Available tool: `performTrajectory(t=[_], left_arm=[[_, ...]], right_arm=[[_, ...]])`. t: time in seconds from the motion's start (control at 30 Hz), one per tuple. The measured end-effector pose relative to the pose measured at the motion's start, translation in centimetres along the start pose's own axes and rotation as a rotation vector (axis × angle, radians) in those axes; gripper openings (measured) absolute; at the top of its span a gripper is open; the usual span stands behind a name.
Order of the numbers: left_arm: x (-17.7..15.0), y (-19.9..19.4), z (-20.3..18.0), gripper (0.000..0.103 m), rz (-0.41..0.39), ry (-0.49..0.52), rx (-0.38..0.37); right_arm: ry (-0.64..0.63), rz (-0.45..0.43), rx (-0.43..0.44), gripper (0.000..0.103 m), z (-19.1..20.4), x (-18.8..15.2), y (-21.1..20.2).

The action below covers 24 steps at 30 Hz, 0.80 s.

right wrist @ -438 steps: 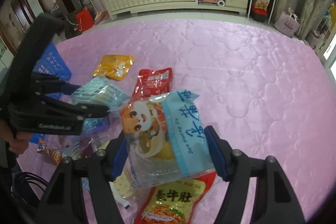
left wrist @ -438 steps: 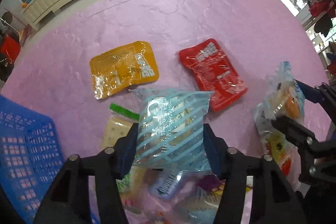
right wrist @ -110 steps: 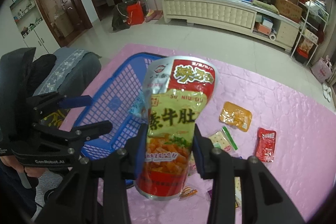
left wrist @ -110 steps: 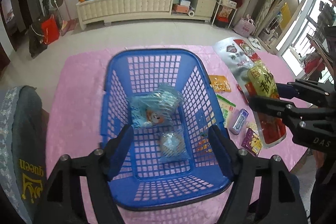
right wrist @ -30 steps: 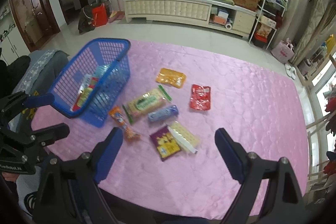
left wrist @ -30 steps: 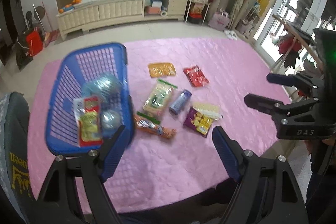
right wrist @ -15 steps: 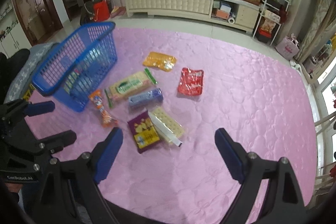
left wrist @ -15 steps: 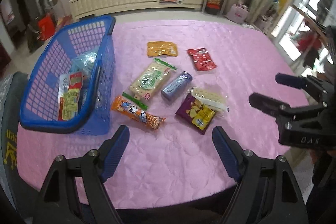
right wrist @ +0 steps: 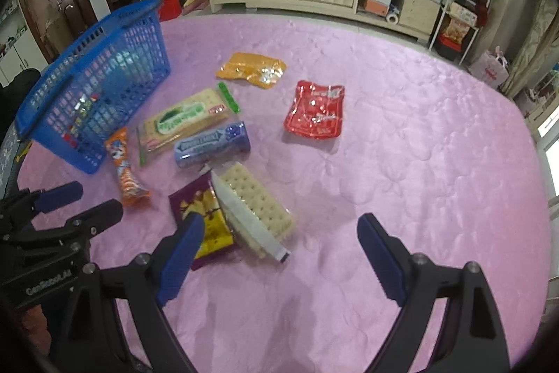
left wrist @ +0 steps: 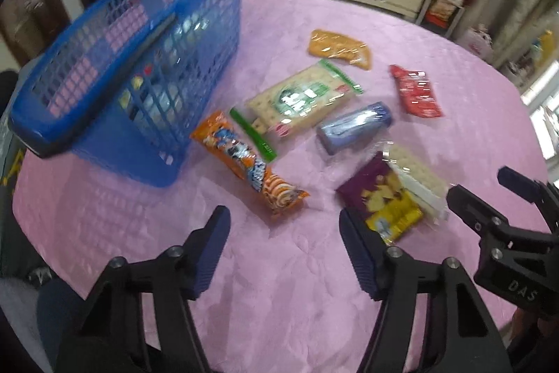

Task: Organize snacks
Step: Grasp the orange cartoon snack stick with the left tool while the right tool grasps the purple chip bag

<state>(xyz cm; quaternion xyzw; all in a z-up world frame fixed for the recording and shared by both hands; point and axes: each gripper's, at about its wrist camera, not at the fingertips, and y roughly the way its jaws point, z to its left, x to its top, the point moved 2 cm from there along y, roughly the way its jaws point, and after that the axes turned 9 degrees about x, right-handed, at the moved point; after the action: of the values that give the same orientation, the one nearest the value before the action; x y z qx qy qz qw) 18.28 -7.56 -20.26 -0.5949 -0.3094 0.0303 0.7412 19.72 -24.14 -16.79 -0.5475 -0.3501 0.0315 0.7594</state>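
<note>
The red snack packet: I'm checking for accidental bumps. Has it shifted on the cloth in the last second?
No. The red snack packet still lies just right of the orange packet, as before.

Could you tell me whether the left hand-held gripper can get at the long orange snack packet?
Probably yes: the left hand-held gripper is open, and the long orange snack packet lies uncovered just ahead.
</note>
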Motion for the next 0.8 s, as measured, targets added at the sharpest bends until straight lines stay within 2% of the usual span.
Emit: performTrajectory(t=[0.2,0.37,0.4,0.43,0.47,0.53,0.8], left_arm=[[0.9,2.1,0.7,0.062,-0.002,-0.065,0.025],[2.0,4.2,0.7,0.062,0.032,-0.084,0.046],[2.1,4.6,0.7,0.057,0.039,-0.089,0.042],[2.2,5.0,0.6,0.045,0.048,-0.093,0.04],[2.2,5.3,0.5,0.04,0.063,-0.088,0.035],[2.2,5.3,0.1,0.024,0.06,-0.046,0.069],[-0.6,3.4,-0.6,0.022,0.036,0.092,-0.006]], right_arm=[[-0.001,0.0,0.027,0.092,-0.5,-0.1,2.2],[0.018,-0.016,0.043,0.092,-1.1,0.1,2.7],[0.021,-0.02,0.044,0.092,-1.2,0.1,2.7],[0.022,-0.022,0.046,0.092,-1.2,0.0,2.6],[0.023,-0.025,0.047,0.092,-1.3,0.0,2.5],[0.026,-0.024,0.049,0.092,-1.5,-0.1,2.3],[0.018,-0.001,0.068,0.092,-1.1,-1.5,1.3]])
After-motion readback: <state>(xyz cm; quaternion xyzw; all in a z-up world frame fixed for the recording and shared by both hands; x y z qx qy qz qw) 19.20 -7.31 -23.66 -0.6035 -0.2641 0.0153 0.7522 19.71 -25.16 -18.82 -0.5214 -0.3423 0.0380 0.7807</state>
